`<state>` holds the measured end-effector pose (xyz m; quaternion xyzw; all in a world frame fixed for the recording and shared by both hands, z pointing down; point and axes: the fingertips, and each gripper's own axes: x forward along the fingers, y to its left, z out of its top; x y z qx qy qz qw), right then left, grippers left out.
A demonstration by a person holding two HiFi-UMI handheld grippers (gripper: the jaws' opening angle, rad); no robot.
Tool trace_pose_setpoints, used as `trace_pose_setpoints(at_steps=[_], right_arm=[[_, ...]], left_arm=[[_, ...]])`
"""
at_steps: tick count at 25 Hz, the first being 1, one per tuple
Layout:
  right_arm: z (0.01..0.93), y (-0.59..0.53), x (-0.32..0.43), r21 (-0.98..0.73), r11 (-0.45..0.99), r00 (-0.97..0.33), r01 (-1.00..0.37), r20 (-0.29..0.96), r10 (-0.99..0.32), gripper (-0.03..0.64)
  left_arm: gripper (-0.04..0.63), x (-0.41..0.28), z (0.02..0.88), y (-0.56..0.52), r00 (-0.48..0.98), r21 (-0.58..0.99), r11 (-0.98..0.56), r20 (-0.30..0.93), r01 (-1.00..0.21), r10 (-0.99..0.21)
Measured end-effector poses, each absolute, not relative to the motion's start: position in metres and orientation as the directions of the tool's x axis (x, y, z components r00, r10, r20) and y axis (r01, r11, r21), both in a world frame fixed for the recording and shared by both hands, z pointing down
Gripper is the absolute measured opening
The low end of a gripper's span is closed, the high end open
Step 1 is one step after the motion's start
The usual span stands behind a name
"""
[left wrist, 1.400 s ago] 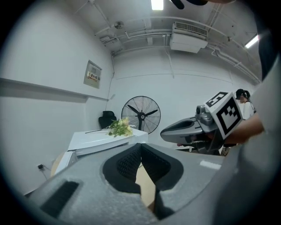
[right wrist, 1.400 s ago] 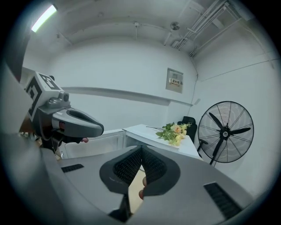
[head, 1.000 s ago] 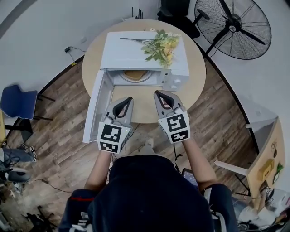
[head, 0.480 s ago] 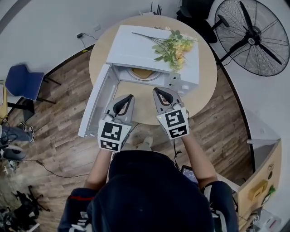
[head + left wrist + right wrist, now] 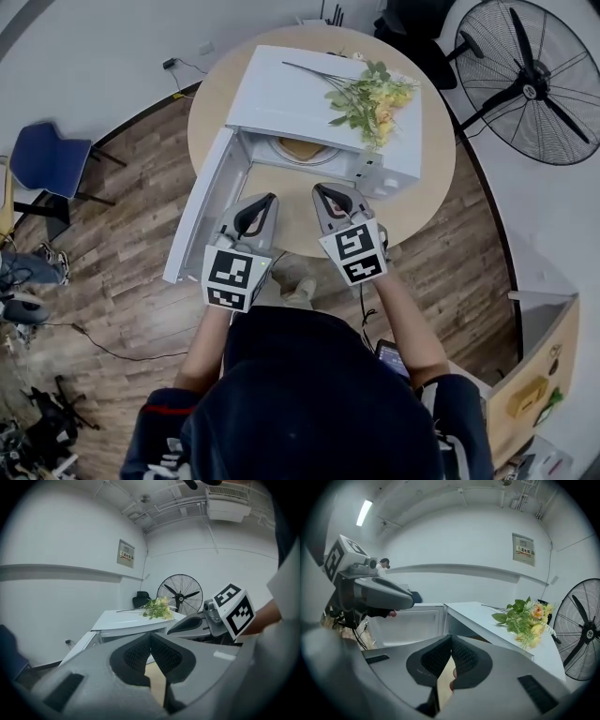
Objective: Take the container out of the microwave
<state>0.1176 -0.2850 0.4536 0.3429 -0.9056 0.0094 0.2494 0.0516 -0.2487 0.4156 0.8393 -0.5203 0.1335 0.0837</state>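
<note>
A white microwave (image 5: 309, 94) stands on a round wooden table (image 5: 417, 197) with its door (image 5: 202, 211) swung open to the left. Inside, a tan container (image 5: 302, 148) rests on the turntable, partly hidden by the roof. My left gripper (image 5: 265, 200) and right gripper (image 5: 323, 190) hover side by side in front of the opening, over the table's near edge, both shut and empty. In the left gripper view the pads (image 5: 140, 651) meet ahead of the microwave (image 5: 126, 620). From the right gripper view the shut jaws point at the open door (image 5: 405, 623).
Artificial flowers (image 5: 375, 98) lie on the microwave's top. A large floor fan (image 5: 525, 80) stands at the back right, a blue chair (image 5: 42, 164) at the left. Cables lie on the wooden floor around the table.
Both grippers have sunk a little in front of the microwave, the right one more. The head view has swung, so the microwave sits further right in the picture. Both stay shut.
</note>
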Motion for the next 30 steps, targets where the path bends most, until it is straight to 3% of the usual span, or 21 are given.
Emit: trace_pose_setpoints(at_steps=[10,16,22,30], right_arm=[[0.494,-0.320,0.104,0.207,0.770,-0.552,-0.603,0.589,-0.591,0.008],[0.541,-0.329,0.081,0.204,0.849,-0.521,-0.487,0.712,-0.470,0.008],[0.585,-0.349,0.081,0.274,0.888,-0.388,-0.370,0.823,-0.416,0.009],[0.610,-0.376,0.073,0.282,0.910,-0.335,-0.305,0.862,-0.380,0.011]], left_arm=[[0.015,0.032,0.435,-0.277,0.457,0.059,-0.467,0.344,-0.883,-0.820],[0.015,0.016,0.449,-0.292,0.458,0.093,-0.459,0.371,-0.884,-0.808],[0.015,0.002,0.464,-0.302,0.453,0.124,-0.443,0.396,-0.888,-0.798],[0.015,-0.006,0.477,-0.312,0.458,0.142,-0.442,0.419,-0.886,-0.784]])
